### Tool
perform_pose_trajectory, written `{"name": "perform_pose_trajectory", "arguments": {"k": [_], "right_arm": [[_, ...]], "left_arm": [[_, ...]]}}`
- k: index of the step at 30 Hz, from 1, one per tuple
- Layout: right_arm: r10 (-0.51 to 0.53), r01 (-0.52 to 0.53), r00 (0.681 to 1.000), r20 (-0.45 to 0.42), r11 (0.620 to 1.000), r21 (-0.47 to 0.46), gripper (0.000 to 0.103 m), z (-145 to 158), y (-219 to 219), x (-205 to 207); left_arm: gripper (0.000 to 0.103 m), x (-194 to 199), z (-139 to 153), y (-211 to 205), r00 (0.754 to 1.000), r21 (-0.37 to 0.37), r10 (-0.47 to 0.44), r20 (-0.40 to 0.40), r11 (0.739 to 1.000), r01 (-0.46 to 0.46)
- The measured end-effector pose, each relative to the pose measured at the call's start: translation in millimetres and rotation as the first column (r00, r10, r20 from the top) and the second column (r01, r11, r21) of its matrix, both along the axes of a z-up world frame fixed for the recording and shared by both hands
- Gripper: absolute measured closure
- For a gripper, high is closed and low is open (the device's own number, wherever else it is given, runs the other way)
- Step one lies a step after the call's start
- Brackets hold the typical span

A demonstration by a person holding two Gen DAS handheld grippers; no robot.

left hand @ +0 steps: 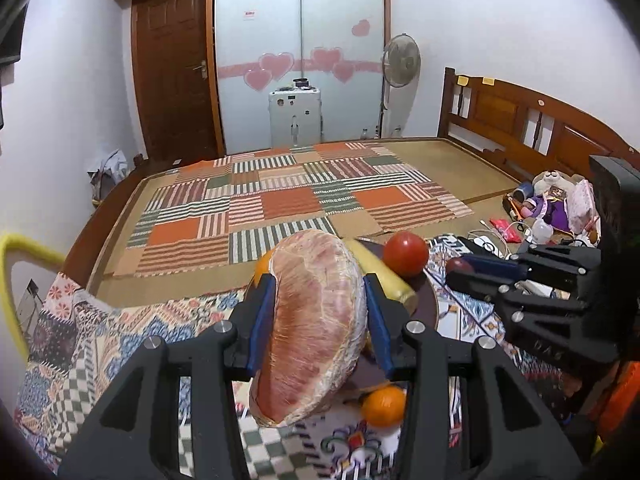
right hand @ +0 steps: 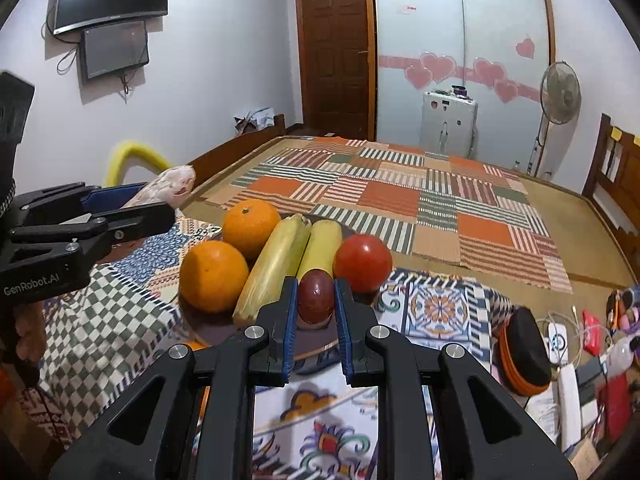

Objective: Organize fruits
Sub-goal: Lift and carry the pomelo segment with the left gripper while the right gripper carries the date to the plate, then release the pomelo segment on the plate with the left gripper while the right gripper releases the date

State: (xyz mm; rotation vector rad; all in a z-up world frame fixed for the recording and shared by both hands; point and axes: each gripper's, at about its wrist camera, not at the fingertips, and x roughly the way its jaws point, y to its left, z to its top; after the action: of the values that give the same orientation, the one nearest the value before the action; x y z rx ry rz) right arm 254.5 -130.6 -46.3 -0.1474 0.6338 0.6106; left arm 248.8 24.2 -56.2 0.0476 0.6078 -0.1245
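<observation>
Behind everything we see a bedroom: a wooden bed (left hand: 280, 184) under a striped patchwork mat, a brown door (right hand: 336, 40), a wardrobe with pink hearts (left hand: 300, 40), a standing fan (right hand: 560, 92) and two dark screens (right hand: 108, 0) on the wall. Nearer to us, a patterned cloth (right hand: 440, 304) covers the surface that carries a dark round plate (right hand: 208, 328). On that plate we see two oranges (right hand: 214, 276), one behind the other, two yellow-green cobs of corn (right hand: 276, 264) lying side by side, and a red tomato (right hand: 362, 258) at the right end, close beside the corn. Our left gripper (left hand: 320, 300) has its jaws closed on a large peeled pomelo segment wrapped in clear film (left hand: 312, 328), pink and held on edge above the plate; in the left wrist view a third orange (left hand: 384, 406) shows below it. Our right gripper (right hand: 316, 300) has its jaws clamped narrowly on a small dark red plum-like fruit (right hand: 316, 296), which sits just in front of the corn and near the tomato, over the near part of the plate; we cannot tell whether it touches the plate. To the right, loose clutter lies on the bed, including a round black and orange case (right hand: 524, 356) and white cables (right hand: 560, 336).
</observation>
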Motion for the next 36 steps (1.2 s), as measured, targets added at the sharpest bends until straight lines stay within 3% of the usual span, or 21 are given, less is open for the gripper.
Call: {"name": "perform_pose_trajectory", "arguments": {"k": [17, 36], "right_arm": [[0.043, -0.045, 0.999, -0.033, 0.997, -0.066, 0.087, -15.3, 26.4, 33.8], [0.062, -0.066, 0.997, -0.054, 0.994, -0.082, 0.086, -23.1, 38.8, 37.7]], "left_arm": [[0.06, 65.0, -12.4, -7.7, 0.998, -0.018, 0.0, -0.058, 1.0, -0.001], [0.059, 81.0, -41.9, -16.7, 0.994, 0.014, -0.009, -0.111, 1.0, 0.011]]}}
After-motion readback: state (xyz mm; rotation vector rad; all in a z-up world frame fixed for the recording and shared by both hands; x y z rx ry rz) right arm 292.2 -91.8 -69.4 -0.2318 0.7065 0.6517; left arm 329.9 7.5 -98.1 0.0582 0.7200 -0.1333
